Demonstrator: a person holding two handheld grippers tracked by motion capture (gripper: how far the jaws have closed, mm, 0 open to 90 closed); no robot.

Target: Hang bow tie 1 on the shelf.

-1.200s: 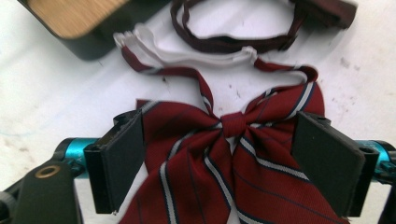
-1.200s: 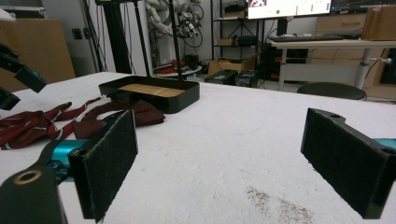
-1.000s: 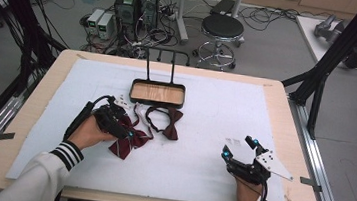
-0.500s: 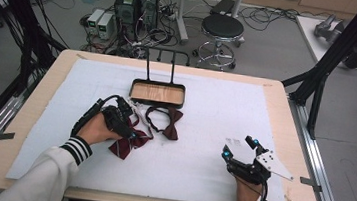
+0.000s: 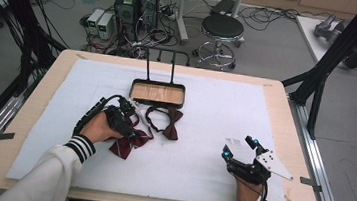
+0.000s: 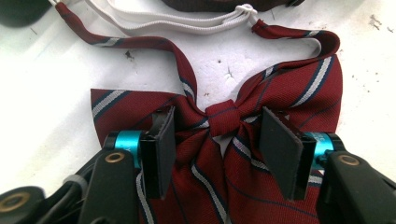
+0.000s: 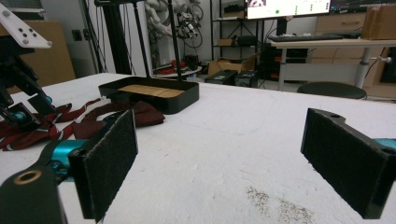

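The right gripper [image 5: 240, 148] rests on the white mat [image 5: 209, 169], jaws wide apart; the left gripper [image 6: 219, 140] sits with jaws spread around the striped red bow tie [image 6: 261, 107]'s knot; farther off, a dark bow tie [image 5: 170, 125], then a black tray [image 5: 157, 94]; no words I can read.

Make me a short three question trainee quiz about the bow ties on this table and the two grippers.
1. True or false: the left gripper has its jaws open astride the knot of the striped dark red bow tie.
2. Which lies nearer the black wood-bottomed tray: A, the striped tie, or B, the plain dark red bow tie?
3. What is the right gripper holding?

Key: 1 true; 2 B; 3 nothing, its jaws stand open over the white table cover.
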